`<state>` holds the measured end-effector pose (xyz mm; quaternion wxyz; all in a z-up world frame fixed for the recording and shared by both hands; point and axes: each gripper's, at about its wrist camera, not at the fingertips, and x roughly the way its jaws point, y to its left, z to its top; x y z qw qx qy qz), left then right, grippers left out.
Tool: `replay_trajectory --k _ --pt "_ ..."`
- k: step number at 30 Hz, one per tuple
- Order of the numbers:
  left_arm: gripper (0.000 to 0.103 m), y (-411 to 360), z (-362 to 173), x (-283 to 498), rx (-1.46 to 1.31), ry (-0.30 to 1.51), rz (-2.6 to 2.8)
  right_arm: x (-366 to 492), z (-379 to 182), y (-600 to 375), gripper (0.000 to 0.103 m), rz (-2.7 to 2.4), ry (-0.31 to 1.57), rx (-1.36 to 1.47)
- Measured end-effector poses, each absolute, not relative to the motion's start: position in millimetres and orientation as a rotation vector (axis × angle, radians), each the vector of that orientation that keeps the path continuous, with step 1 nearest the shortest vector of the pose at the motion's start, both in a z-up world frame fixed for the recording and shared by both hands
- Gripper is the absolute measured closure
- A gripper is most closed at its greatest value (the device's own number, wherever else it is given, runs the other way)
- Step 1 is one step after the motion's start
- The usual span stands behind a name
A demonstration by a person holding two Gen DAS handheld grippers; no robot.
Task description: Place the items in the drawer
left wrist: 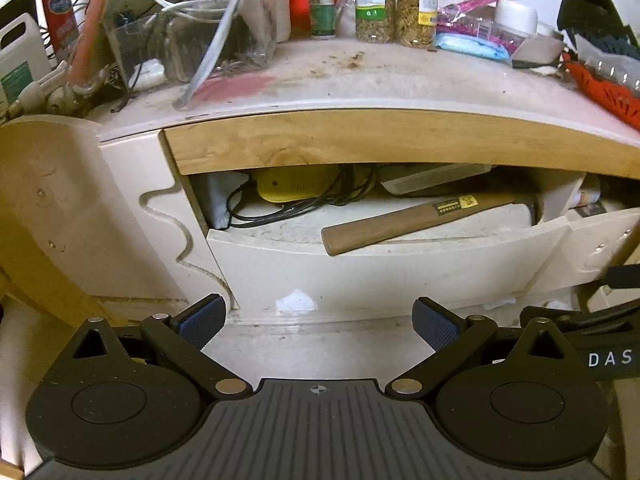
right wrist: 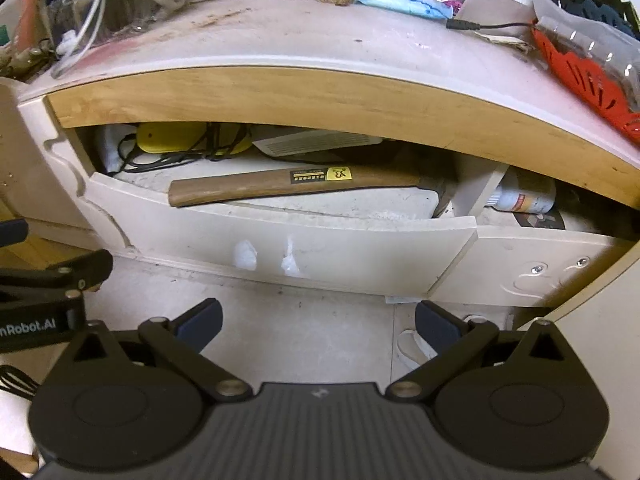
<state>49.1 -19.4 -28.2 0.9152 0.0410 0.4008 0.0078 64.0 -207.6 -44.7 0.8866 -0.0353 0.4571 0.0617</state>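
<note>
The white drawer (left wrist: 384, 276) under the wooden table edge stands open; it also shows in the right wrist view (right wrist: 320, 248). A wooden-handled hammer (left wrist: 416, 220) lies inside it, handle end over the front panel, also seen from the right wrist (right wrist: 296, 186). Behind it lie a yellow device (left wrist: 292, 188) with black cable and a flat grey item (left wrist: 432, 178). My left gripper (left wrist: 320, 326) is open and empty, below the drawer front. My right gripper (right wrist: 318, 326) is open and empty, below the drawer front over the floor.
The tabletop (left wrist: 360, 80) above holds jars (left wrist: 394, 2), a clear box with cables (left wrist: 192, 36), bottles, and an orange mat (left wrist: 604, 92). A second drawer to the right (right wrist: 532, 264) holds a bottle (right wrist: 524, 198). The other gripper shows at the left edge (right wrist: 48, 292).
</note>
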Motion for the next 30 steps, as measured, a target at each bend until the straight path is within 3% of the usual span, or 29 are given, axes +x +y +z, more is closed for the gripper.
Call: replay_trajectory --k 30 --pt "0.000 -11.7 -8.3 13.1 0.061 0.830 -0.006 2.9 -10.7 -216.5 0.000 0.173 0.900 -0.040"
